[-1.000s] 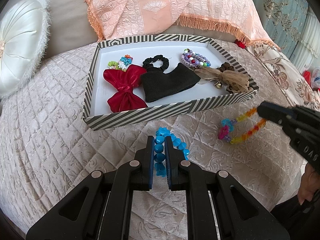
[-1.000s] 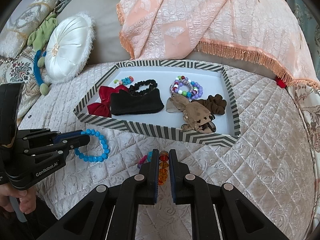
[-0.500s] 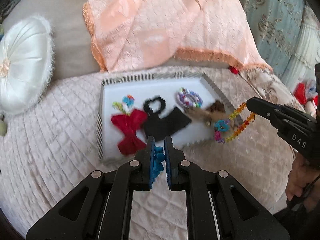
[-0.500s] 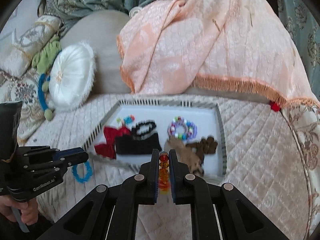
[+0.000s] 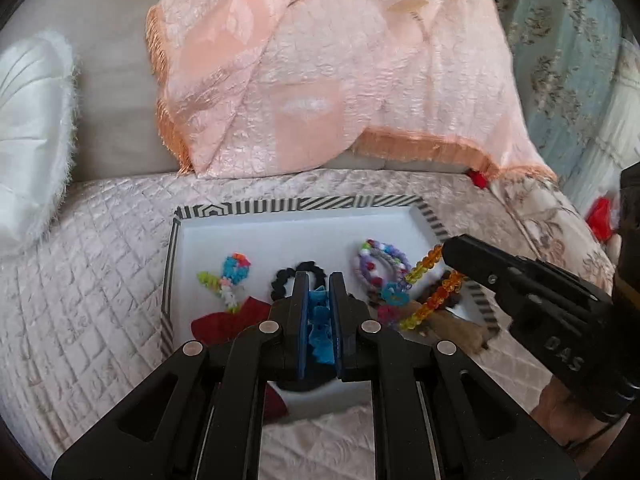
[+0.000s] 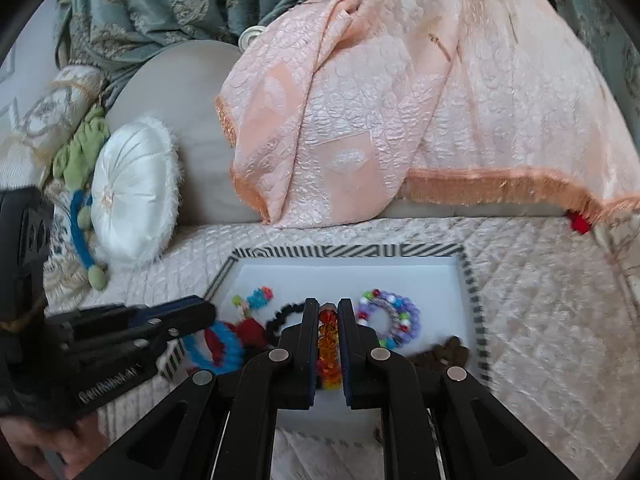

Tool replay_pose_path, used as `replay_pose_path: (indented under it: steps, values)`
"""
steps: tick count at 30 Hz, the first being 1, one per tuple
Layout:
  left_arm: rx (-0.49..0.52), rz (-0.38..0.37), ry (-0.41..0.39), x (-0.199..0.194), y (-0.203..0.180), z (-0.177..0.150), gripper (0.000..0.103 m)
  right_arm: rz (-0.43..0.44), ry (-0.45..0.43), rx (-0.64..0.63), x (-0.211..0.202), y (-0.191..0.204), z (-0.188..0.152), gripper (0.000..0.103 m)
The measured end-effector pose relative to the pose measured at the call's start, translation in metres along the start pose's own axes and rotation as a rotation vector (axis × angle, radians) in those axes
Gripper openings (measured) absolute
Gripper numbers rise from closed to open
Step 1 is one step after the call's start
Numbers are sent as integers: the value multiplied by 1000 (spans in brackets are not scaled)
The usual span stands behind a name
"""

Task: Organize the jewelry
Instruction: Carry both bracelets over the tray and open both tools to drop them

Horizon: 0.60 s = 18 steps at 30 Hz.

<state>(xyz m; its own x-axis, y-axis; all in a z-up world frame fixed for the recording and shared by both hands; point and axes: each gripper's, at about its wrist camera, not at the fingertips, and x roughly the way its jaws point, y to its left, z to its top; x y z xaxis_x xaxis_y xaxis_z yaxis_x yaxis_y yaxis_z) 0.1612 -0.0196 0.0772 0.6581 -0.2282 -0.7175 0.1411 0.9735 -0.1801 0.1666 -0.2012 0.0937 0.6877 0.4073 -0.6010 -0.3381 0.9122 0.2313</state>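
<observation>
My left gripper (image 5: 319, 280) is shut on a blue bead bracelet (image 5: 320, 322), held over the near part of the striped tray (image 5: 296, 205). The same bracelet (image 6: 218, 346) hangs as a loop from the left gripper (image 6: 208, 316) in the right wrist view. My right gripper (image 6: 329, 308) is shut on an orange and yellow bead bracelet (image 6: 329, 346); it dangles from that gripper (image 5: 446, 256) as a strand with blue and pink charms (image 5: 430, 276) above the tray's right side. In the tray lie a red bow (image 5: 228, 322), a black scrunchie (image 5: 286, 276), a multicoloured bead bracelet (image 5: 382, 260) and a small colourful piece (image 5: 234, 270).
The tray rests on a quilted pale pink cover (image 5: 92, 264). A peach fringed throw (image 5: 320, 80) drapes behind it, and a white round cushion (image 6: 132, 192) lies to the left. A brown scrunchie (image 6: 446, 354) sits at the tray's right. A hand (image 6: 36, 446) holds the left tool.
Both grippers lifted their bracelets off the cover and carried them forward over the tray. The tray now sits lower and closer under the fingers in both views.
</observation>
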Motion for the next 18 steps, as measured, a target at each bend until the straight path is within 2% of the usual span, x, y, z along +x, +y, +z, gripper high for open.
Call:
replay_pose_path:
  steps: [3, 7, 9, 13, 14, 15, 17, 18]
  values:
    - [-44, 13, 18, 22, 12, 3, 9, 40, 4, 30, 18, -4, 5, 9]
    - [-86, 71, 103, 50, 27, -6, 9, -3, 57, 62, 47, -17, -1, 9]
    - [-74, 104, 130, 57, 28, -11, 9, -31, 120, 106, 61, -30, -8, 9]
    - [-73, 116, 164, 60, 28, -17, 13, -71, 221, 149, 78, -46, -21, 9]
    - [-69, 122, 163, 59, 26, -19, 22, -68, 233, 158, 78, -46, -22, 9]
    - [-64, 127, 161, 59, 26, -19, 38, -58, 239, 166, 76, -47, -23, 9]
    - [-48, 151, 139, 54, 23, -21, 58, -53, 239, 162, 70, -47, -24, 14]
    - [-43, 163, 130, 52, 23, -22, 65, -49, 231, 157, 64, -46, -23, 22]
